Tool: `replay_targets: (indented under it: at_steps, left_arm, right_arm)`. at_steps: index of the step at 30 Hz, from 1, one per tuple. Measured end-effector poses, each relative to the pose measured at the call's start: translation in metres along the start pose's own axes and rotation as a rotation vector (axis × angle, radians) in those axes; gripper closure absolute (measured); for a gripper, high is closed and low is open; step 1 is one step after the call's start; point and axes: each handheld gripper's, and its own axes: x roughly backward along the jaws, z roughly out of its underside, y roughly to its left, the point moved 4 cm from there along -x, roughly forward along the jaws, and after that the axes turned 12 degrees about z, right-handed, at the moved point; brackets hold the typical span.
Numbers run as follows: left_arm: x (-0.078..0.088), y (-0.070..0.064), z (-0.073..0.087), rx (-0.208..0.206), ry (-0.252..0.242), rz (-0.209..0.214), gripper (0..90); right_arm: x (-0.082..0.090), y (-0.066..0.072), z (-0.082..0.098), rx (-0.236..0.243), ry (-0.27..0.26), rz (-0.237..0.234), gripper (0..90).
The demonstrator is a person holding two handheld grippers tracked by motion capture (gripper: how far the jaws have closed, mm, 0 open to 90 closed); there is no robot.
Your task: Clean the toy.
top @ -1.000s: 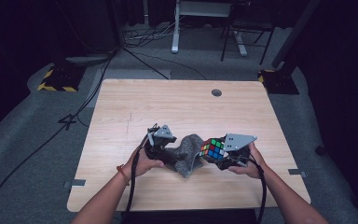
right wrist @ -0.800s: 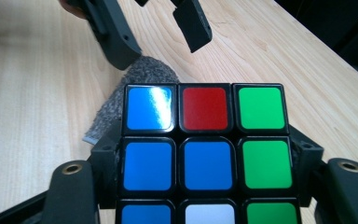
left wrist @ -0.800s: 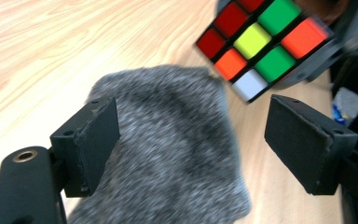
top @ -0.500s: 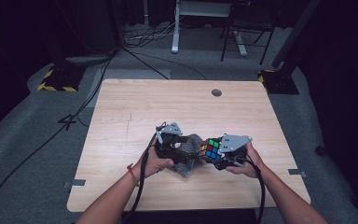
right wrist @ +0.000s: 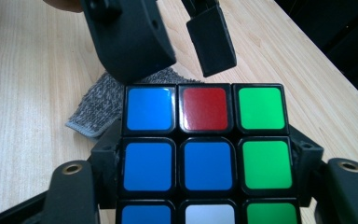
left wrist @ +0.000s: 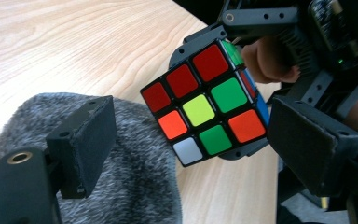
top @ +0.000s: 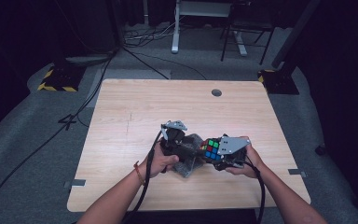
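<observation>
A scrambled Rubik's cube (top: 210, 149) hangs just above the table, and my right gripper (top: 216, 156) is shut on its two sides. In the right gripper view the cube (right wrist: 205, 149) shows mostly blue and green squares between my jaws (right wrist: 207, 158). My left gripper (top: 191, 151) points at the cube from the left. In its own view its jaws (left wrist: 193, 126) stand wide apart and have just opened a little further. The cube (left wrist: 205, 102) sits ahead of them, untouched by the pads. A grey cloth (left wrist: 121, 186) lies under the left jaw.
The grey cloth (top: 190, 163) lies crumpled on the wooden table (top: 135, 112) below both grippers. A round cable hole (top: 216, 92) sits near the far edge. Cables trail off the table's near edge. Dark floor and chair legs lie beyond.
My left gripper has moved right and slightly up, closer to the cube. The cloth now lies bunched beneath it. The right gripper and cube have stayed put.
</observation>
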Motion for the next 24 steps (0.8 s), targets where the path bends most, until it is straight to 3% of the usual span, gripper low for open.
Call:
replay_targets:
  at_steps: [2,5,11,13,19,24]
  left_arm:
    - [-0.002,-0.002,-0.001,0.003,0.004,0.025,16.8]
    - [-0.008,-0.004,-0.001,0.006,0.030,0.009,16.5]
    - [-0.020,-0.002,0.001,0.043,0.052,0.035,16.3]
    - [-0.022,0.000,0.002,0.062,0.060,0.028,15.0]
    - [-0.031,0.004,0.004,0.124,0.094,0.062,11.8]
    - [-0.035,0.003,0.004,0.128,0.094,0.082,14.8]
  right_arm:
    - [0.000,0.001,-0.001,0.007,-0.002,0.006,33.6]
    - [0.000,0.002,-0.003,0.018,-0.011,0.005,33.6]
    - [0.000,0.005,-0.005,0.045,-0.015,0.015,33.6]
    - [-0.001,0.006,-0.005,0.057,-0.011,0.023,33.6]
    - [-0.002,0.009,-0.006,0.098,-0.004,0.038,33.6]
    - [-0.002,0.011,-0.007,0.107,-0.019,0.033,33.6]
